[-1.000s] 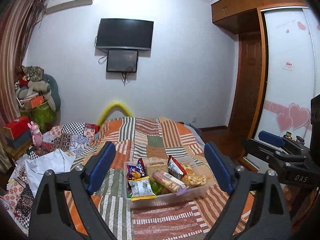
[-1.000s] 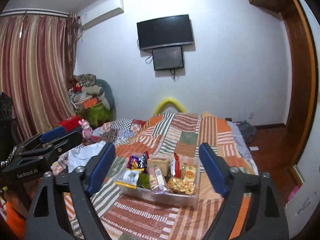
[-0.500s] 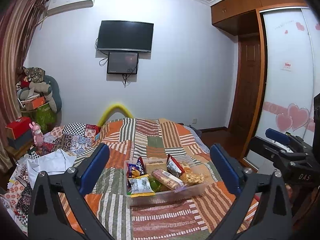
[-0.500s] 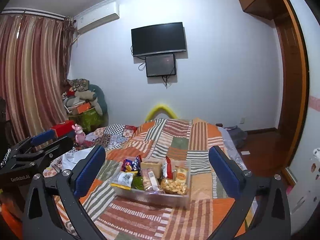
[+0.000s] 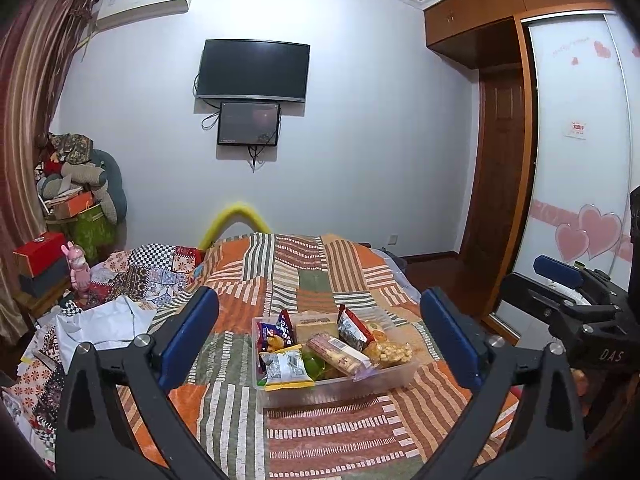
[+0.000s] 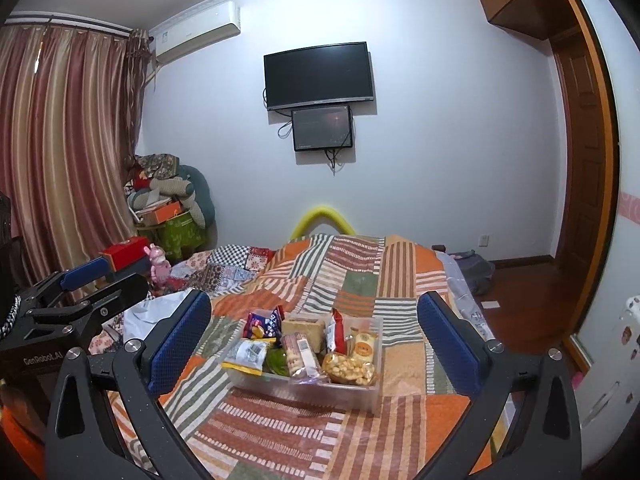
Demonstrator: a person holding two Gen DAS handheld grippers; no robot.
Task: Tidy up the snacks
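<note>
A clear plastic bin point(image 5: 396, 380) point(image 6: 362, 394) holding several snack packets sits on a patchwork bedspread point(image 5: 312, 284) point(image 6: 360, 280). Inside are a white and yellow packet point(image 5: 285, 366), a long biscuit pack point(image 5: 338, 354), a red packet point(image 5: 352, 328) and a bag of round puffs point(image 6: 348, 366). My left gripper point(image 5: 320, 340) is open and empty, held back from the bin. My right gripper point(image 6: 314, 340) is open and empty too. Each gripper shows at the edge of the other's view: the right one in the left wrist view point(image 5: 568, 300), the left one in the right wrist view point(image 6: 76, 300).
White paper and patterned cloths point(image 5: 104, 320) lie on the bed's left side. A red box point(image 5: 38, 250) and a pink toy point(image 5: 78, 270) stand left of the bed. A wardrobe with a sliding door point(image 5: 576, 160) and a wooden door point(image 5: 500, 160) are on the right.
Both grippers have pulled back and up from the bin, which looks smaller now. Both jaws have opened wider.
</note>
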